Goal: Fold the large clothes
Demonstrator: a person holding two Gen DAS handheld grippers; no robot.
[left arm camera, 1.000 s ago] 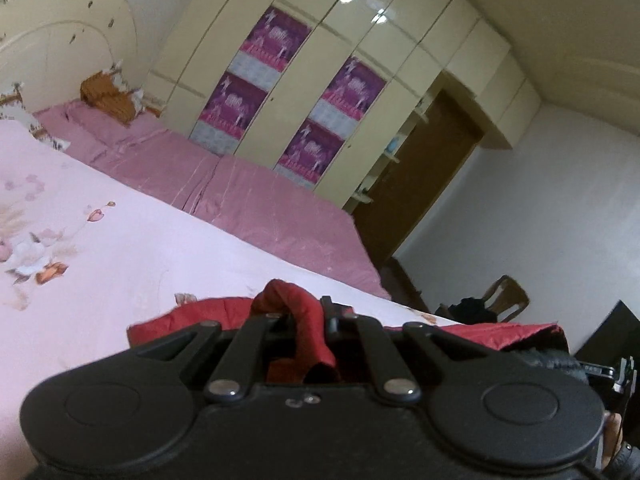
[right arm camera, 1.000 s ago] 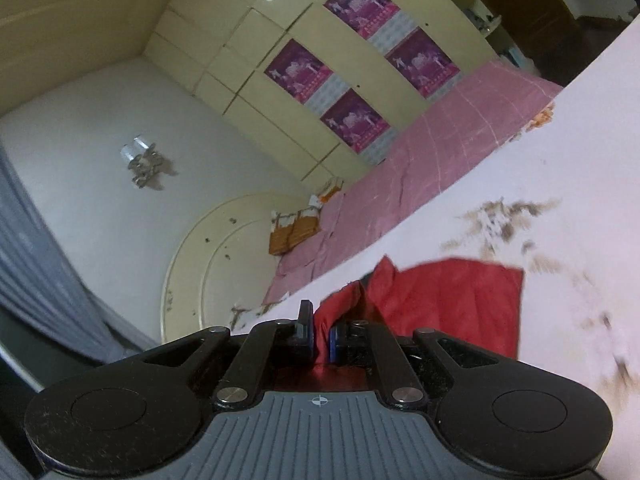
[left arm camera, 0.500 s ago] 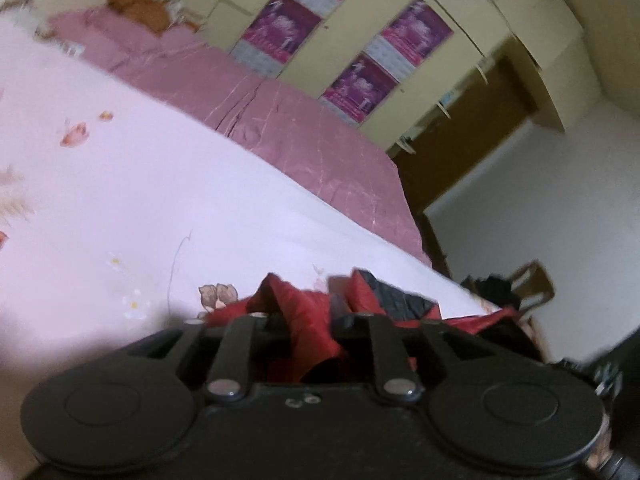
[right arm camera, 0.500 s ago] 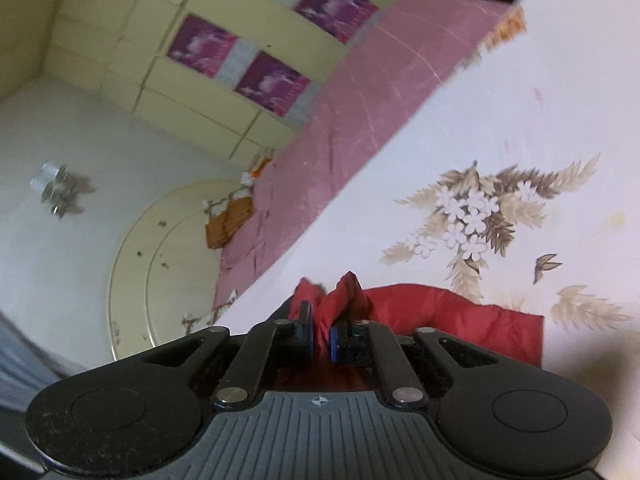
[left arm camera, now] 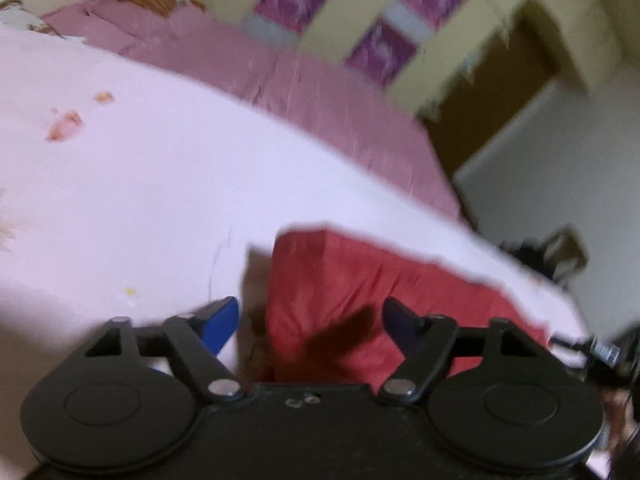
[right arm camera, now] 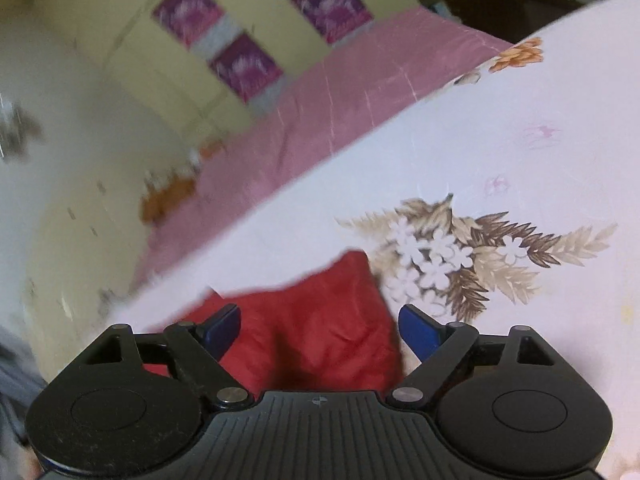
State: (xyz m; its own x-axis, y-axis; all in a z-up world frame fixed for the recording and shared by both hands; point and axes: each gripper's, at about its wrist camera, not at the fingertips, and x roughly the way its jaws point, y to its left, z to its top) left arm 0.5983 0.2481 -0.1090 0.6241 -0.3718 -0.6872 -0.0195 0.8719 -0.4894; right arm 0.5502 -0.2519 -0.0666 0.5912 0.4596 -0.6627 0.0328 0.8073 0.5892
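Red garment (left arm camera: 360,292) lies folded on the pale floral bedsheet (left arm camera: 140,184), just ahead of both grippers. Left gripper (left arm camera: 310,318) and right gripper (right arm camera: 320,326) hover over it, jaws opening wide, blue pads clear of the cloth, gripping nothing

Broad bare stretch of pale floral sheet (left arm camera: 140,184) seen beyond red garment (left arm camera: 340,292), unobstructed. Far side bounded by pink quilt (left arm camera: 320,92); wardrobe (left arm camera: 360,12) behind it. Dark clutter (left arm camera: 556,252) past bed corner.
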